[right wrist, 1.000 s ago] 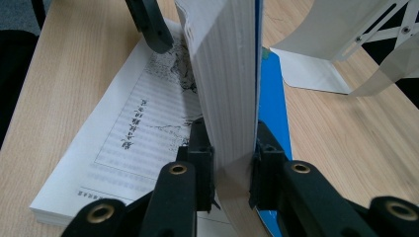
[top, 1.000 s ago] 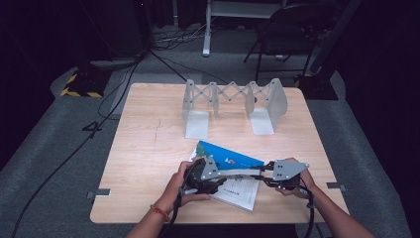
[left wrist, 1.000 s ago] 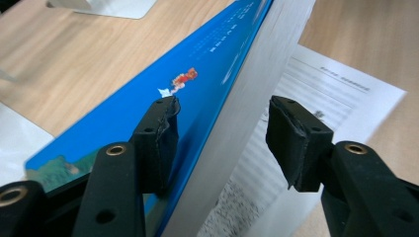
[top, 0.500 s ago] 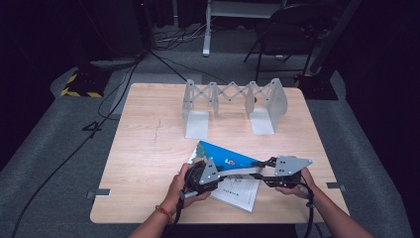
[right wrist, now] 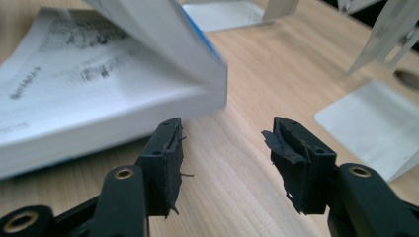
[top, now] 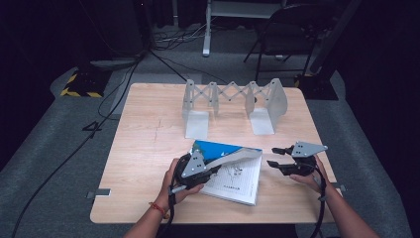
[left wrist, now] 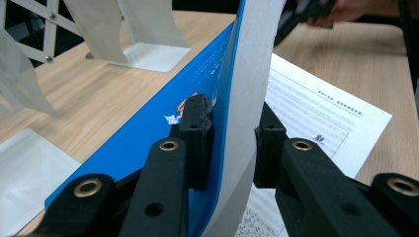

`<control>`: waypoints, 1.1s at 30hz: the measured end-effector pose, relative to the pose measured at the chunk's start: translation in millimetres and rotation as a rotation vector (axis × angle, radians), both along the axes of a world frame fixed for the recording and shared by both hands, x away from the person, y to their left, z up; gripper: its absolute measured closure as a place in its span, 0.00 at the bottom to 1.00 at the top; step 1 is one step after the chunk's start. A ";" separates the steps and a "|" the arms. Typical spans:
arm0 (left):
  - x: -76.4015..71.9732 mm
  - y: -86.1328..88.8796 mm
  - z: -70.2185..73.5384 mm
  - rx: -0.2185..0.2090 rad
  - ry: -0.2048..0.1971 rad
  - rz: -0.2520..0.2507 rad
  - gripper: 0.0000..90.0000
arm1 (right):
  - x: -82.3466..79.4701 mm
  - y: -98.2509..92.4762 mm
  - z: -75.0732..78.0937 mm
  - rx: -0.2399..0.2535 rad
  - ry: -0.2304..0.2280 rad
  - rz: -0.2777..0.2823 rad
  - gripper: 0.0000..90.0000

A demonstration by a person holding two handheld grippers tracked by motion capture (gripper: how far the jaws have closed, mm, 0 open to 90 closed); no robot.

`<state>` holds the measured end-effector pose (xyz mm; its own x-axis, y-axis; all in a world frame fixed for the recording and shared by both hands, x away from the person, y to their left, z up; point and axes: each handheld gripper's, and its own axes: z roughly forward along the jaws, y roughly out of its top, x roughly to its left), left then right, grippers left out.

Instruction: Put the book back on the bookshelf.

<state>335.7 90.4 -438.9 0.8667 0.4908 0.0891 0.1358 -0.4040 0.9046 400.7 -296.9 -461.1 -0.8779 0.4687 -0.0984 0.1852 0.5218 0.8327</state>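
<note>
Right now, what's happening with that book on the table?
A person works two hand-held grippers over a wooden table. The left gripper is clamped on the blue front cover of a book, lifting it off the printed pages. The right gripper has just been opening, with nothing between its jaws. An expanding metal book rack stands behind.

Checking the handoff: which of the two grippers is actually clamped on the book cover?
The left gripper, pinching the lifted blue cover. The right gripper stands open beside the book, holding nothing.
</note>
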 end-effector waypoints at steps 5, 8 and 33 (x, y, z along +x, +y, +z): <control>1.7 5.9 1.1 -0.029 0.006 -0.006 0.81 | 6.8 15.4 -25.9 -0.095 0.056 0.031 0.52; 2.4 5.8 1.0 -0.027 0.003 -0.014 0.81 | 5.7 25.1 -30.9 -0.046 0.072 0.069 0.52; 2.5 5.6 18.9 -0.225 0.037 -0.054 0.83 | -26.4 27.2 59.3 0.230 -0.136 0.047 0.59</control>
